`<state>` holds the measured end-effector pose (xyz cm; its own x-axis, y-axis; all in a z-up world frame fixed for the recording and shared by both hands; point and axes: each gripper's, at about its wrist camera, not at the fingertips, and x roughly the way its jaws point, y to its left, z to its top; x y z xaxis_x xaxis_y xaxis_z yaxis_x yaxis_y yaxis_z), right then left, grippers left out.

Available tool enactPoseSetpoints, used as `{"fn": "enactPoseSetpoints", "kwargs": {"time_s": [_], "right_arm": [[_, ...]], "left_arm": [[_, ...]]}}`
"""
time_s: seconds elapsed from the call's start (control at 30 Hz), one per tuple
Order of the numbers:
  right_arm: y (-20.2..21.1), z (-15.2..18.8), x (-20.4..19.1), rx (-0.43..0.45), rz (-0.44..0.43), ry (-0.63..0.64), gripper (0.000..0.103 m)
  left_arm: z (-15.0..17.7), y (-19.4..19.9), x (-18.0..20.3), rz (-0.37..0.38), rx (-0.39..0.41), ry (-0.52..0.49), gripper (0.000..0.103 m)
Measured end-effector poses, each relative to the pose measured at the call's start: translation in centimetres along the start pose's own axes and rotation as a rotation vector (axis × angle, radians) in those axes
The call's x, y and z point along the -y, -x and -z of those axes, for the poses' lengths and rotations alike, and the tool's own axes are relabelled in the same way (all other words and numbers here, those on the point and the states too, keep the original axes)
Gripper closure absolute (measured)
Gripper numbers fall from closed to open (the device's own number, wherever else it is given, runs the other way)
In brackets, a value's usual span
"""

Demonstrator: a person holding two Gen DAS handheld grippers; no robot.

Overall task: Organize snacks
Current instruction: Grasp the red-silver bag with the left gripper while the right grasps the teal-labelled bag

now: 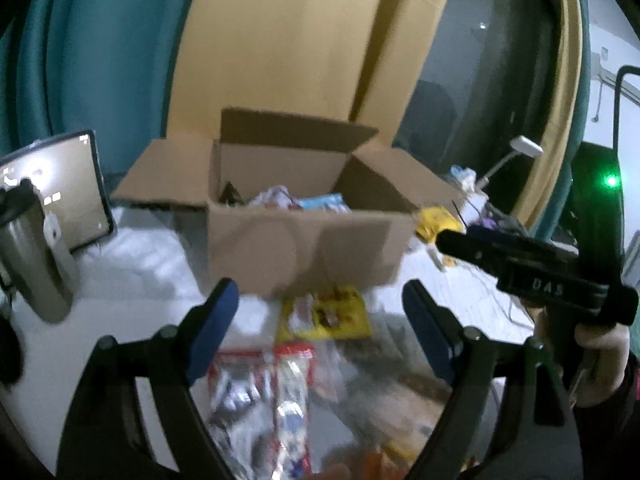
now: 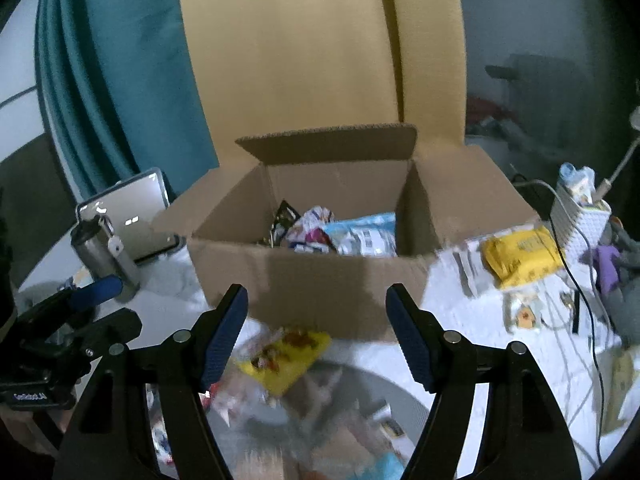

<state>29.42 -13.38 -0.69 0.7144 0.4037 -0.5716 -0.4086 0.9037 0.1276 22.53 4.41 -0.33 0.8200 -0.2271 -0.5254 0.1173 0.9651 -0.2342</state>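
An open cardboard box (image 1: 304, 248) (image 2: 320, 280) stands on the white surface and holds several snack packets (image 1: 296, 200) (image 2: 344, 232). Just before its front wall lies a yellow snack packet (image 1: 328, 316) (image 2: 288, 352). Nearer still are red-and-white packets (image 1: 292, 380), all blurred. My left gripper (image 1: 318, 296) hovers over this pile, open, with nothing between its blue pads. My right gripper (image 2: 317, 300) hangs beside it, facing the box, also open with nothing between its pads. A hand (image 1: 600, 364) holds the right tool at the left wrist view's right edge.
A tablet (image 1: 60, 188) (image 2: 128, 208) and a metal flask (image 1: 32, 252) (image 2: 104, 252) stand left of the box. To its right are a yellow pack (image 2: 520, 256), a white basket (image 2: 580, 220) and loose cables (image 2: 576, 288). A tall cardboard sheet (image 1: 300, 40) and a teal curtain (image 2: 120, 80) rise behind.
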Motion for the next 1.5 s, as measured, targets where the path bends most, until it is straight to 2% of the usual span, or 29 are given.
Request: {"fn": "enactPoseSetpoints", "kwargs": {"time_s": [0.17,0.37,0.5,0.63,0.73,0.9,1.03,1.13,1.23,1.3,1.33,1.43,1.5], "right_arm": [[1.6,3.0,0.9,-0.009,0.011,0.005,0.028],[1.6,6.5,2.2,-0.057,-0.005,0.013,0.028],[0.9,8.4,2.8,-0.095,-0.013,0.036,0.028],[-0.6,10.1,2.7,-0.151,-0.029,0.072,0.028],[-1.6,10.9,2.6,-0.184,-0.040,0.078,0.028],[-2.5,11.3,2.4,-0.198,-0.052,0.078,0.028],[-2.8,11.5,2.1,-0.209,-0.061,0.092,0.028],[-2.8,11.6,2.0,-0.212,-0.065,0.098,0.028],[-2.8,11.7,2.0,-0.222,-0.073,0.106,0.029],[-2.9,12.0,1.7,-0.231,-0.077,0.121,0.040],[-2.8,12.1,1.6,-0.227,-0.076,0.130,0.040],[-2.7,12.0,1.5,-0.229,-0.090,0.131,0.043],[-2.7,11.9,1.6,-0.232,-0.099,0.119,0.043]], "left_arm": [[2.9,0.5,1.2,-0.017,-0.026,-0.010,0.018],[5.8,-0.1,0.9,-0.055,-0.070,-0.005,0.018],[7.8,-0.7,-0.9,-0.103,-0.106,0.013,0.017],[9.2,-1.8,-3.0,-0.149,-0.151,0.039,0.010],[9.7,-2.2,-4.0,-0.158,-0.165,0.053,0.009],[9.8,-3.2,-4.7,-0.143,-0.188,0.064,0.009],[10.2,-5.1,-5.3,-0.135,-0.249,0.077,0.008],[10.5,-6.0,-5.7,-0.101,-0.292,0.100,0.009],[10.6,-6.0,-5.5,-0.101,-0.295,0.086,0.009],[10.6,-6.0,-5.3,-0.106,-0.298,0.077,0.009],[10.7,-6.0,-5.2,-0.105,-0.298,0.073,0.010],[10.6,-6.0,-5.0,-0.115,-0.298,0.062,0.037],[10.5,-5.8,-5.1,-0.110,-0.300,0.069,0.042]]}}
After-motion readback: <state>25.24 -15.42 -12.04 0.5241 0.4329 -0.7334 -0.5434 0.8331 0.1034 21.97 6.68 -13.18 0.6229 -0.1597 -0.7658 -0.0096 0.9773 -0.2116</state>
